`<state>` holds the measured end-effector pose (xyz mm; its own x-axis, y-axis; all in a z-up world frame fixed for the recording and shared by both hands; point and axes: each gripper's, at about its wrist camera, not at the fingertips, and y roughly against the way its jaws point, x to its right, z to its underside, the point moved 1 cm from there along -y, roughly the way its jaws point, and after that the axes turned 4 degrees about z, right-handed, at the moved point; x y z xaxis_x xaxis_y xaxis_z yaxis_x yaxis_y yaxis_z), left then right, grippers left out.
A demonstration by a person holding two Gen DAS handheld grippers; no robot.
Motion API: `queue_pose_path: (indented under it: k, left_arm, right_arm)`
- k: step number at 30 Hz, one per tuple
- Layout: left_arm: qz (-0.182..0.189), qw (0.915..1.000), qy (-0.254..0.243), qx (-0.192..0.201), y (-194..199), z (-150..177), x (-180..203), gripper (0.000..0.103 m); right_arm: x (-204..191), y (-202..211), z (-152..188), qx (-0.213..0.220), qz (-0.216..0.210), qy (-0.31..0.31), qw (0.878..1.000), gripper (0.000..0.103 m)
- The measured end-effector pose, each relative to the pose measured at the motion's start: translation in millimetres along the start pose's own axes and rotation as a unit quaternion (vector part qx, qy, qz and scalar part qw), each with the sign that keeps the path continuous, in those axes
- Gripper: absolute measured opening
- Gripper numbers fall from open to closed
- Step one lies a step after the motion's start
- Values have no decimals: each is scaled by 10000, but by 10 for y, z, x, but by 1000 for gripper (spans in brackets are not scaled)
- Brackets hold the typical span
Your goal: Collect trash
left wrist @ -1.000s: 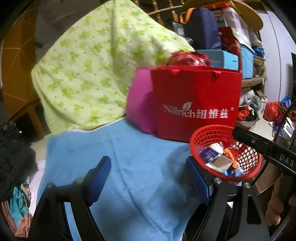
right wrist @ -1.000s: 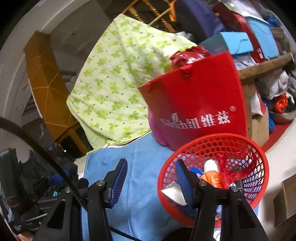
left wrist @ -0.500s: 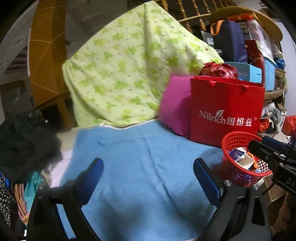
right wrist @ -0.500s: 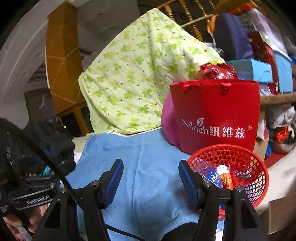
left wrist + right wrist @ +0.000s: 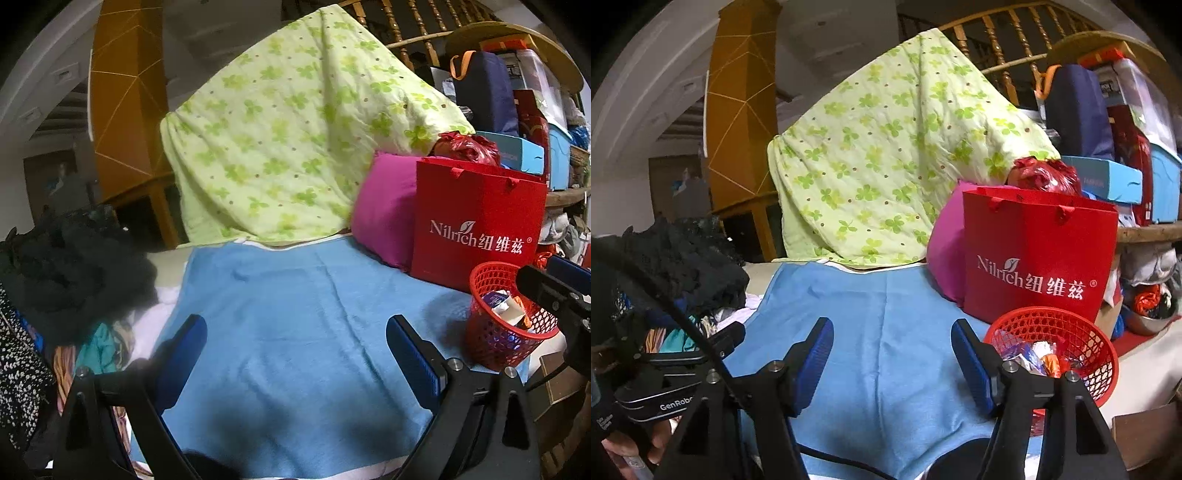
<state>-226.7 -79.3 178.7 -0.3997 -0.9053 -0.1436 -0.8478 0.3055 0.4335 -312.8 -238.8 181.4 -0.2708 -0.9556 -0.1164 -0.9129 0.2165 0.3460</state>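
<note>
Holds the left gripper (image 5: 295,325) spread wide over the blue blanket (image 5: 288,280), jaws just opened out, nothing between the pads. Holds the right gripper (image 5: 892,326) at a middling gap, likewise just opening, likewise empty, just left of the red mesh basket (image 5: 1104,376) in its own view. Shows the collected trash (image 5: 1034,356), wrappers and small packets, lying inside that basket at the blanket's right edge, just in front of the red paper bag (image 5: 1034,258) and near the magenta cushion (image 5: 942,251). Shows no loose litter on the bare blanket between the claws. Cannot rule out scraps among the dark clothes pile (image 5: 74,266) at left or under the green floral quilt (image 5: 288,140).

Probably calls for a last sweep for leftovers, with the task seemingly near its end. To do it well:

- Scan the blanket's edges and folds slowly before committing either claw.
- Keep the right claw clear of the basket rim: light enough, by the look, to tip and spill at a knock.
- On spotting a wrapper, come down steeply, pinch the wrapper alone and not the cloth, then lift straight up.
- Carry over the basket's centre and release low, to stop any bounce-out.
- Leave the paper bag and cushion untouched.
</note>
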Motion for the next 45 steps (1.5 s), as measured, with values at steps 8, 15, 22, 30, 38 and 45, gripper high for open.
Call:
queue_pose_path:
  k: [8, 15, 22, 30, 38, 45]
  left_arm:
    - [-235, 9997, 92, -19, 111, 91, -209, 98]
    - [-304, 9993, 208, 23, 193, 148, -342, 98]
    - [-323, 9991, 276, 64, 257, 171, -416, 98]
    - [-371, 9986, 366, 48, 265, 208, -488, 98]
    - [-404, 9981, 465, 16, 265, 233, -557, 98]
    - [-448, 9976, 525, 8, 266, 252, -610, 98]
  right_arm:
    - [-213, -57, 9, -68, -172, 37, 9998, 70]
    - [-394, -38, 30, -82, -223, 200, 9995, 70]
    - [-512, -42, 29, -57, -187, 348, 9992, 70]
    - [-566, -62, 59, -82, -213, 361, 9991, 70]
    - [-603, -57, 62, -56, -230, 395, 9989, 70]
    - [-675, -60, 66, -45, -262, 437, 9987, 70]
